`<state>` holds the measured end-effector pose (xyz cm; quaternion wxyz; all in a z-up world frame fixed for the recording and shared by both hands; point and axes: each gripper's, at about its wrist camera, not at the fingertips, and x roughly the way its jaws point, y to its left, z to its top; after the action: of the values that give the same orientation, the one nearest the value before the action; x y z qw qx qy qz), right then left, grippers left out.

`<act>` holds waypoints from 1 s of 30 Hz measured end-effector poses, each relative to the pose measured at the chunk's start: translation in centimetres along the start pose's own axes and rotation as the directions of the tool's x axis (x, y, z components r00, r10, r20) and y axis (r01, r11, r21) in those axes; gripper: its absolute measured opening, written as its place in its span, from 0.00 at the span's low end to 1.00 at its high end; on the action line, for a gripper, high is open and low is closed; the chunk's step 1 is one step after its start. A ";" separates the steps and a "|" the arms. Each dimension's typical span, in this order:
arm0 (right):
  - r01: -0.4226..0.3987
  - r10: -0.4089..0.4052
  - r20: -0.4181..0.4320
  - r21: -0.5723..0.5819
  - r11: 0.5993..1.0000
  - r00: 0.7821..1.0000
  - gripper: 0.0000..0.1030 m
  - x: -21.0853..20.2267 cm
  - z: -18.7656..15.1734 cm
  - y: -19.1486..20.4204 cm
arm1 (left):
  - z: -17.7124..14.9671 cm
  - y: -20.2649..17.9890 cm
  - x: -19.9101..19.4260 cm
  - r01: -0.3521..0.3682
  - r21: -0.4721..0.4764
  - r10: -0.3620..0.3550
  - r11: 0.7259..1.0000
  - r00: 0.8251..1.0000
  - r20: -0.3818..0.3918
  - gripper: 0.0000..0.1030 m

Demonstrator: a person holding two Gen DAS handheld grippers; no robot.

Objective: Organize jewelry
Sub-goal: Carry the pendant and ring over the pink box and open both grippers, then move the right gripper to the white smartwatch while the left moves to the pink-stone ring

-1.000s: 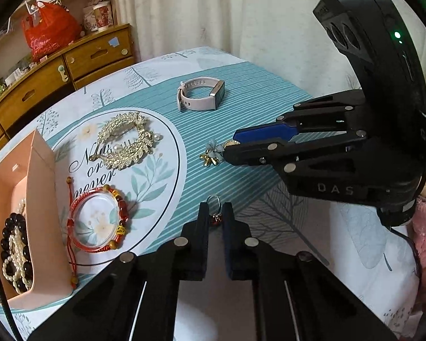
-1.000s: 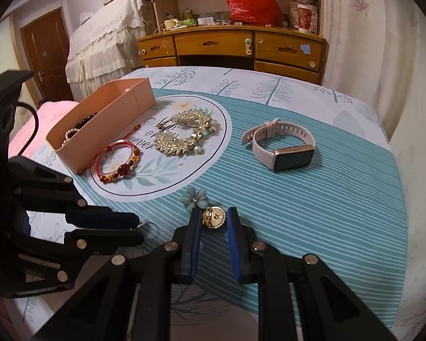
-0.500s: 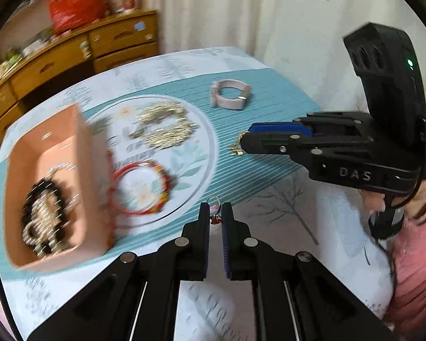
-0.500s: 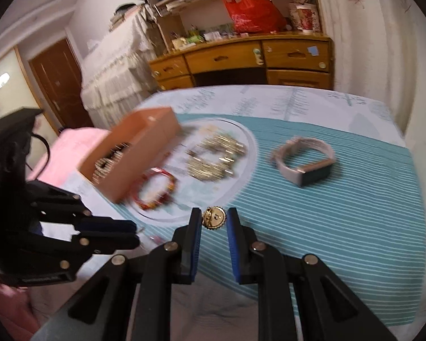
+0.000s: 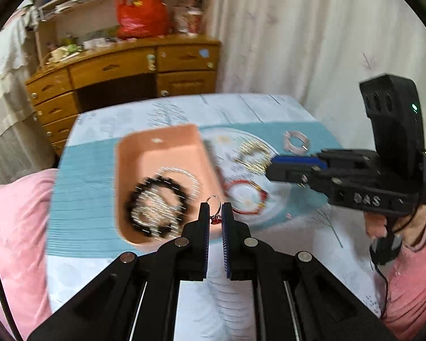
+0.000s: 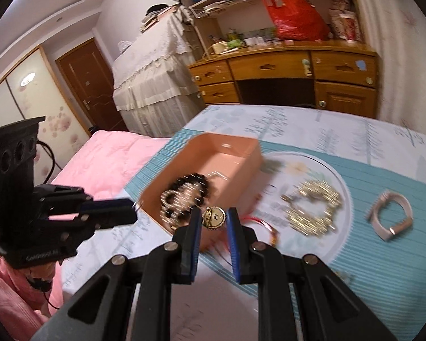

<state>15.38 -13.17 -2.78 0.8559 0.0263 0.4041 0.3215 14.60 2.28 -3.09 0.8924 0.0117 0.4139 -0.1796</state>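
My left gripper (image 5: 215, 208) is shut on a small silver ring with a red stone (image 5: 214, 217), held above the near right edge of the peach box (image 5: 167, 150). The box holds black and pearl bead bracelets (image 5: 156, 201). My right gripper (image 6: 213, 216) is shut on a round gold brooch (image 6: 213, 217), raised just in front of the same box (image 6: 242, 153). Each gripper shows in the other's view: the right one (image 5: 281, 167), the left one (image 6: 127, 213).
On the round print of the teal tablecloth lie a gold leaf wreath piece (image 6: 315, 209) and a red bead bracelet (image 5: 245, 196). A pale pink smartwatch (image 6: 390, 217) lies to the right. A pink quilt (image 6: 99, 156) is on the left. A wooden dresser (image 6: 286, 76) stands behind.
Both grippers have lifted with their pieces and swung left toward the peach box, which now sits right in front of both. The views are motion-blurred.
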 end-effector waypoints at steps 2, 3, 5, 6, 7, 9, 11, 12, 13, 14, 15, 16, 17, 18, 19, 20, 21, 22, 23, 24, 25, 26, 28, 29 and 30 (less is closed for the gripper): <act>-0.004 0.004 -0.004 -0.011 1.000 1.000 0.17 0.5 0.8 1.0 | 0.6 1.2 -0.3 -0.022 -0.015 0.022 1.000 1.000 0.018 0.06; -0.010 0.010 -0.005 -0.014 1.000 1.000 0.17 0.8 1.2 1.5 | 0.9 1.8 -0.5 -0.028 -0.023 0.029 0.999 0.999 0.029 0.06; -0.024 0.024 -0.011 -0.013 1.000 1.000 0.17 1.4 2.0 2.3 | 1.6 3.2 -0.7 -0.041 -0.043 0.043 0.998 0.998 0.050 0.06; -0.029 0.029 -0.014 -0.012 1.000 0.999 0.17 1.7 2.3 2.6 | 1.8 3.7 -0.7 -0.045 -0.051 0.048 0.998 0.997 0.056 0.06; -0.037 0.036 -0.018 -0.012 0.999 0.999 0.17 1.9 2.5 3.0 | 2.0 4.1 -0.6 -0.048 -0.059 0.051 0.997 0.997 0.060 0.06; -0.048 0.047 -0.023 -0.013 0.999 0.999 0.17 2.4 3.0 3.5 | 2.1 5.0 -0.5 -0.046 -0.076 0.050 0.996 0.997 0.059 0.06; -0.050 0.050 -0.022 -0.007 0.999 0.998 0.18 2.8 3.5 3.8 | 2.3 5.8 0.2 -0.034 -0.095 0.039 0.995 0.998 0.047 0.06; -0.050 0.050 -0.021 0.003 0.999 0.999 0.18 3.0 3.7 3.8 | 2.3 5.8 0.6 -0.034 -0.099 0.038 0.994 0.999 0.037 0.08; -0.049 0.049 -0.022 0.012 0.999 0.999 0.18 3.2 3.9 3.7 | 2.2 6.1 1.0 -0.041 -0.108 0.043 0.993 0.999 0.019 0.20; -0.053 0.054 -0.023 0.028 0.998 0.998 0.23 3.4 4.0 3.5 | 2.2 6.4 1.3 -0.052 -0.125 0.053 0.991 0.999 0.006 0.28; -0.058 0.059 -0.024 0.043 0.997 0.998 0.27 3.6 4.1 3.3 | 2.1 6.5 1.7 -0.062 -0.137 0.062 0.989 0.998 -0.005 0.45; -0.062 0.064 -0.026 0.068 0.996 0.998 0.37 3.7 4.1 3.0 | 2.1 6.7 1.8 -0.068 -0.144 0.067 0.987 0.998 -0.013 0.56; -0.064 0.067 -0.032 0.086 0.994 0.997 0.39 3.8 4.0 2.6 | 2.0 6.7 1.8 -0.073 -0.150 0.071 0.986 0.997 -0.017 0.58; -0.064 0.068 -0.036 0.094 0.993 0.997 0.39 3.8 4.1 2.4 | 1.9 6.8 1.7 -0.076 -0.154 0.074 0.985 0.997 -0.018 0.58; -0.058 0.062 -0.037 0.094 0.994 0.997 0.39 3.7 4.1 2.4 | 1.9 6.8 1.6 -0.077 -0.155 0.075 0.985 0.997 -0.018 0.59; -0.050 0.054 -0.035 0.091 0.995 0.998 0.39 3.6 4.1 2.4 | 1.9 6.8 1.5 -0.081 -0.155 0.079 0.985 0.997 -0.021 0.61; -0.042 0.046 -0.033 0.089 0.995 0.998 0.39 3.4 4.2 2.4 | 2.0 6.8 1.5 -0.095 -0.158 0.091 0.983 0.995 -0.034 0.69; -0.034 0.037 -0.032 0.090 0.995 0.999 0.39 3.2 4.2 2.3 | 2.1 6.7 1.6 -0.108 -0.160 0.102 0.981 0.994 -0.046 0.76; -0.029 0.032 -0.032 0.093 0.995 0.999 0.40 3.1 4.2 2.2 | 2.1 6.7 1.6 -0.115 -0.160 0.108 0.980 0.993 -0.053 0.78; -0.018 0.021 -0.032 0.098 0.995 0.999 0.40 2.9 4.2 2.1 | 2.1 6.4 1.8 -0.130 -0.156 0.120 0.979 0.990 -0.068 0.78; -0.002 0.006 -0.035 0.103 0.995 0.999 0.43 2.7 4.2 1.9 | 2.1 6.2 2.0 -0.139 -0.153 0.127 0.978 0.988 -0.083 0.78; 0.013 -0.009 -0.040 0.108 0.994 0.999 0.48 2.5 4.2 1.7 | 2.1 6.1 2.2 -0.146 -0.150 0.132 0.978 0.986 -0.101 0.78; 0.058 -0.053 -0.052 0.120 0.991 0.997 0.54 2.0 4.0 1.1 | 1.7 5.5 2.7 -0.167 -0.147 0.144 0.975 0.977 -0.155 0.79; 0.094 -0.087 -0.059 0.128 0.987 0.994 0.55 1.6 3.9 0.8 | 1.5 5.2 2.7 -0.170 -0.142 0.144 0.975 0.974 -0.172 0.79; 0.117 -0.109 -0.064 0.133 0.984 0.992 0.55 1.4 3.8 0.5 | 1.2 4.7 2.8 -0.164 -0.129 0.139 0.978 0.972 -0.189 0.83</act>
<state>18.47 -11.18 -1.02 0.8572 0.0526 0.4501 0.2446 18.71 5.57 -4.98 0.8613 -0.0050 0.5020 -0.0788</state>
